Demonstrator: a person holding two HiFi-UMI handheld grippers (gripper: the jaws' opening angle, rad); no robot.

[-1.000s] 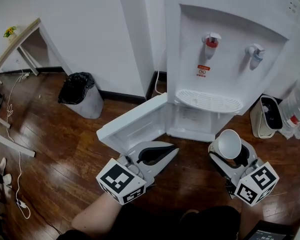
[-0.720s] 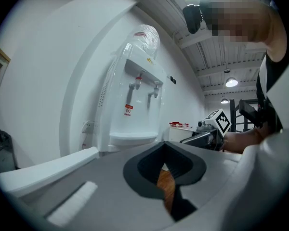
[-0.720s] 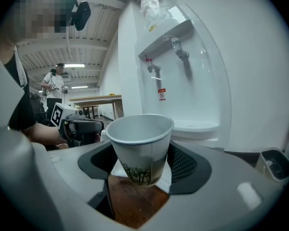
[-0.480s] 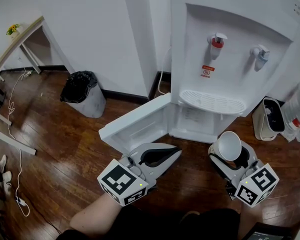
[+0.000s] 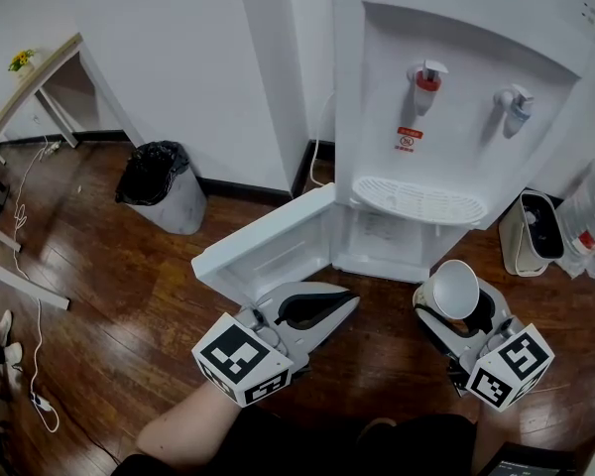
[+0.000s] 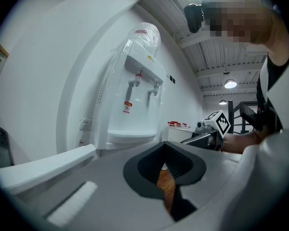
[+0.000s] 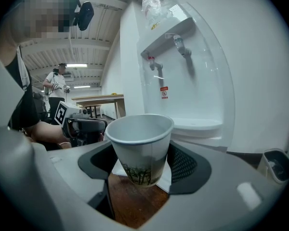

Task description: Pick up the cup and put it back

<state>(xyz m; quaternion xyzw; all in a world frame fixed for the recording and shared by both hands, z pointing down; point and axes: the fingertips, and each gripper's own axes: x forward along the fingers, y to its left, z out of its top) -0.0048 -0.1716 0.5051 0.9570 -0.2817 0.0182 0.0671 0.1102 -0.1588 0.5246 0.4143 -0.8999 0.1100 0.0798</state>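
Note:
A white paper cup (image 5: 455,286) with a green plant print stands upright and empty between the jaws of my right gripper (image 5: 458,305), which is shut on it above the wooden floor, in front of the water dispenser (image 5: 446,87). In the right gripper view the cup (image 7: 140,143) fills the middle, gripped low on its sides by my right gripper (image 7: 143,166). My left gripper (image 5: 345,303) hovers to the left, level with the right one, jaws shut and holding nothing. In its own view the left gripper (image 6: 169,161) points at the dispenser (image 6: 135,105).
The dispenser's drip tray (image 5: 416,202) sits under a red tap (image 5: 423,79) and a blue tap (image 5: 510,105). Its lower door (image 5: 263,248) hangs open to the left. A bin with a black bag (image 5: 159,188) stands at the wall, a small white container (image 5: 529,231) and water bottles (image 5: 590,216) at the right.
Only the head view has shifted slightly. Both grippers and the cup stay where they were.

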